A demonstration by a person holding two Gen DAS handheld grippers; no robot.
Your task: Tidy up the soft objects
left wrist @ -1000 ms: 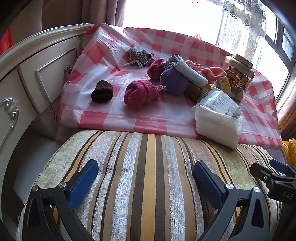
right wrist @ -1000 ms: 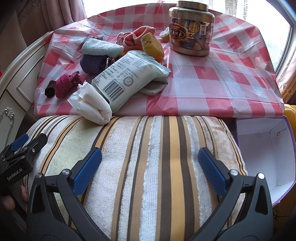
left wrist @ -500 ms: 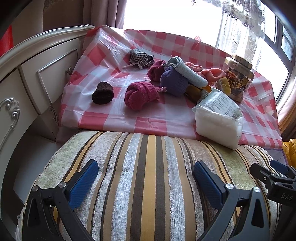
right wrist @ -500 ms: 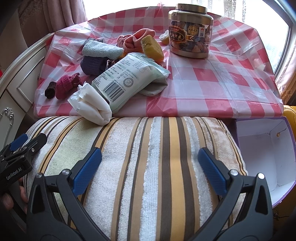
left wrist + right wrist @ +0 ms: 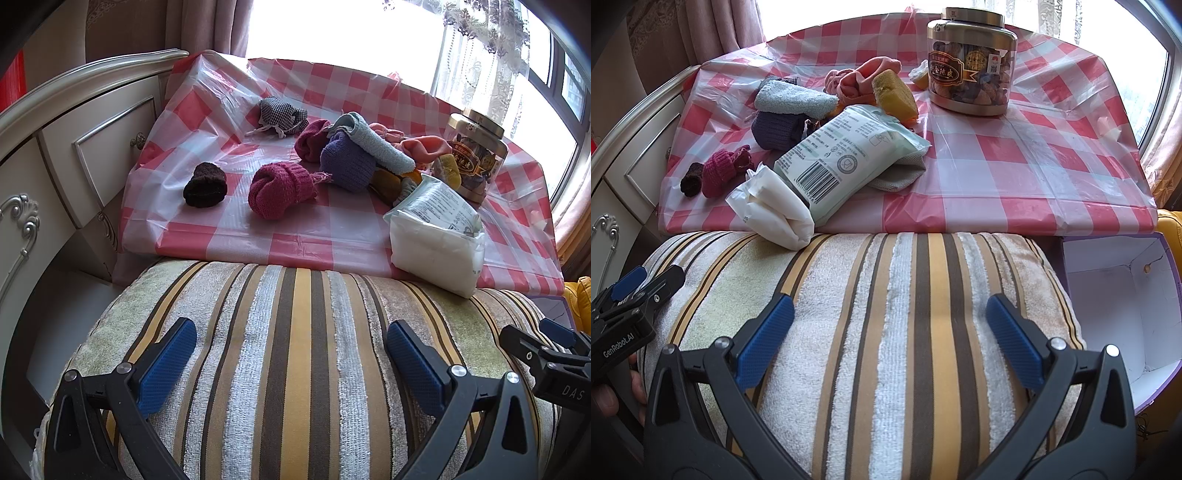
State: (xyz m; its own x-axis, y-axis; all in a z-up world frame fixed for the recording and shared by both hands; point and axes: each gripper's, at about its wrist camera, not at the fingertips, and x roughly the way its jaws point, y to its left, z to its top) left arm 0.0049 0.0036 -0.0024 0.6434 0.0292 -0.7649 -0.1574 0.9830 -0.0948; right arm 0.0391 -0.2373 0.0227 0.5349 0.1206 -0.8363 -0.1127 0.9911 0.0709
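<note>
Step in hand: a judgement only, the start of sorting; nothing is held, and the soft things lie loose on the checked tablecloth [image 5: 229, 236].
Left gripper [image 5: 291, 354]: fingers wide apart and empty, low in its frame over the striped cushion [image 5: 295, 332].
Right gripper [image 5: 890, 328]: fingers likewise apart and empty, low centre over the same cushion.
Soft things: dark brown sock roll [image 5: 205, 184] left of centre; magenta sock roll [image 5: 280, 189] just beside it; purple roll [image 5: 345, 166] under a pale blue cloth [image 5: 373, 142]; checked pouch [image 5: 282, 114] in the upper middle; yellow sponge [image 5: 894, 96].
White packet [image 5: 846, 162]: centre left of the right view, its near end over the table edge, touching the cushion.
Box [image 5: 1123, 295]: open, white inside, at the right edge.
Next move: probably a reach forward past the cushion to close on one soft thing, then over to the box.
Jar [image 5: 971, 62]: hard, likely left alone; label in Chinese characters, too small to read surely.
Writing: barcode on the packet; "GenRobot.AI" and "DAS" on the gripper bodies.
</note>
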